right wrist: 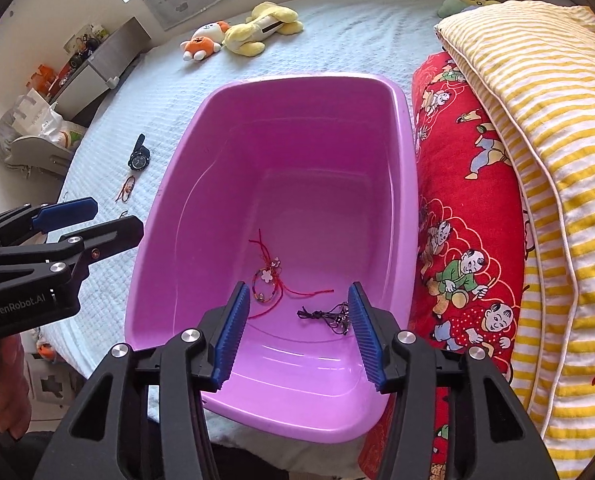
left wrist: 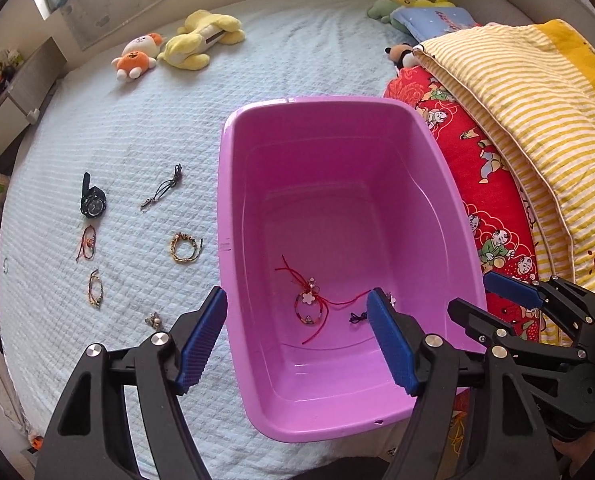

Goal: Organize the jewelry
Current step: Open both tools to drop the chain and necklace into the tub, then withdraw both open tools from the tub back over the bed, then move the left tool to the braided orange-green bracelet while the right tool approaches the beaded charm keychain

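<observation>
Grippers first: the left gripper (left wrist: 297, 344) stands released over the near left rim of the pink tub (left wrist: 225, 200), its blue pads wide apart with nothing between them. The right gripper (right wrist: 299, 336) is likewise spread and empty, hanging above the tub's near end.

On the tub floor lie a red cord bracelet (right wrist: 267, 280) with a small flower charm and, just beside it, a dark cord piece (right wrist: 329, 316), partly hidden by the right pad.

Left of the tub, on the quilted bed (left wrist: 137, 128), the remaining items lie apart: a small charm (left wrist: 154, 319) nearest, its kind hard to tell; a braided bracelet (left wrist: 96, 289); a beaded bracelet (left wrist: 184, 247); a red string bracelet (left wrist: 88, 242); a dark cord necklace (left wrist: 162, 187); a black watch (left wrist: 92, 201).

Judgement: cords are light, limp and prone to snag; pinch them at the knot or bead cluster. The watch is stiffer and heavier; take it across the case.

Plush toys (left wrist: 179, 46) lie well beyond.
</observation>
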